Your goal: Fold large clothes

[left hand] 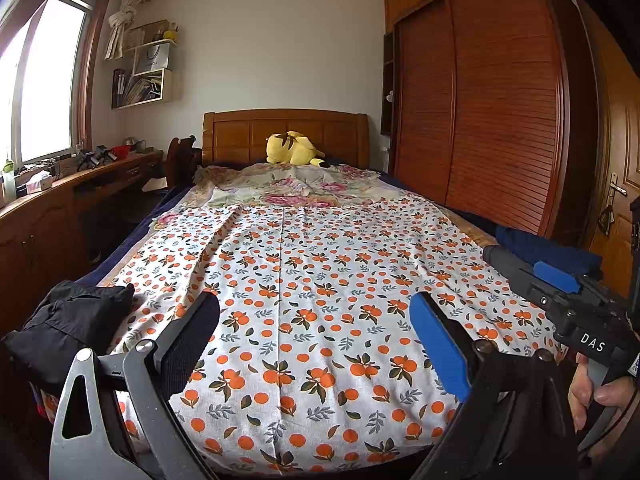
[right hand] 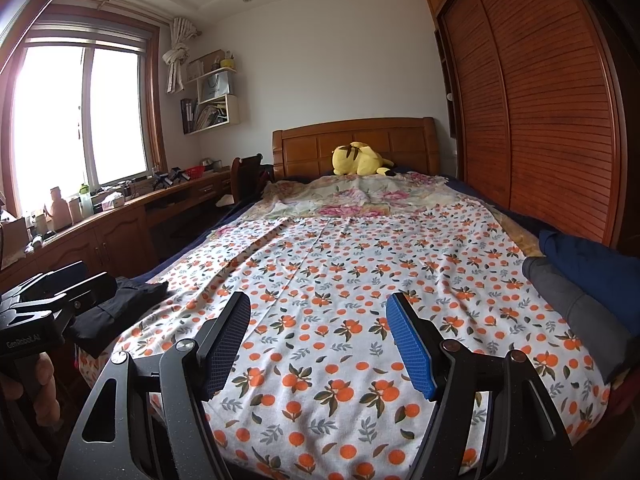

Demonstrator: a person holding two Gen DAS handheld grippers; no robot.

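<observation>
Hovering side by side above the bed's [left hand: 120, 268] near end, left claw [left hand: 316, 344] and right claw [right hand: 318, 344] gape wide, empty, with black clothes [left hand: 68, 320] at the left edge and blue clothes [right hand: 588, 264] at the right.

Bed sheet [left hand: 304, 320]: white, orange fruit with dark green and grey leaf print. Cloth [left hand: 288, 186] at 12 o'clock beyond it: cream, pink floral. Plush [left hand: 294, 148]: yellow, black markings. Headboard [left hand: 280, 130], wardrobe [left hand: 480, 100]: reddish-brown wood. Garment [left hand: 68, 320] at 9 o'clock: black. Garments at 3 o'clock: navy [right hand: 592, 264], grey [right hand: 572, 300]. Each gripper: one blue pad [right hand: 410, 346], one black pad [right hand: 226, 344].
</observation>
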